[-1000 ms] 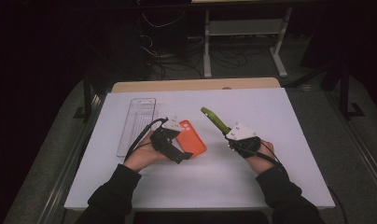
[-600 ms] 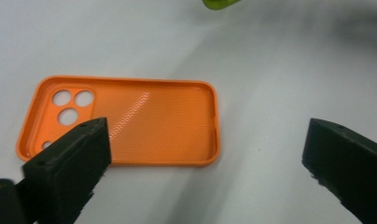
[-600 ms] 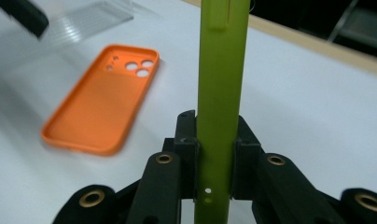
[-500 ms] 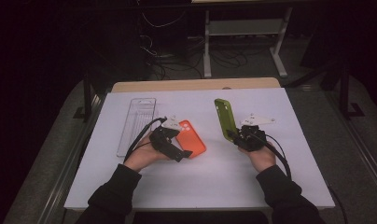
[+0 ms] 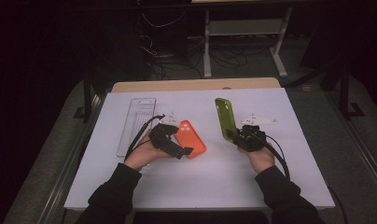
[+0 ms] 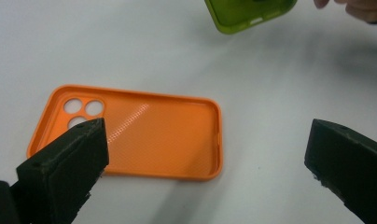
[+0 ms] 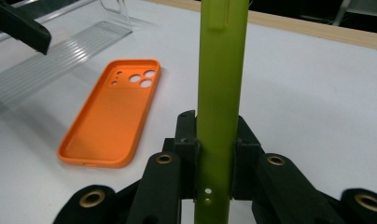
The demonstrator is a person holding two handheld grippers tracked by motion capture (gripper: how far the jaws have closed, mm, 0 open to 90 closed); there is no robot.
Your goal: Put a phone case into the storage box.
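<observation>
Right gripper (image 5: 234,136) clamps the green case (image 5: 225,118) — upright above it.

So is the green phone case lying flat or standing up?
Standing up. The green phone case is lifted on end, clamped at its bottom by the right gripper, while the orange case lies flat on the table.

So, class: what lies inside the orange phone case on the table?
Nothing: the orange phone case lies open side up, showing its bare textured lining and three camera holes. The left gripper hangs open above it, one jaw covering its near corner.

Matt rubbery orange case (image 6: 144,137), textured inside
</observation>
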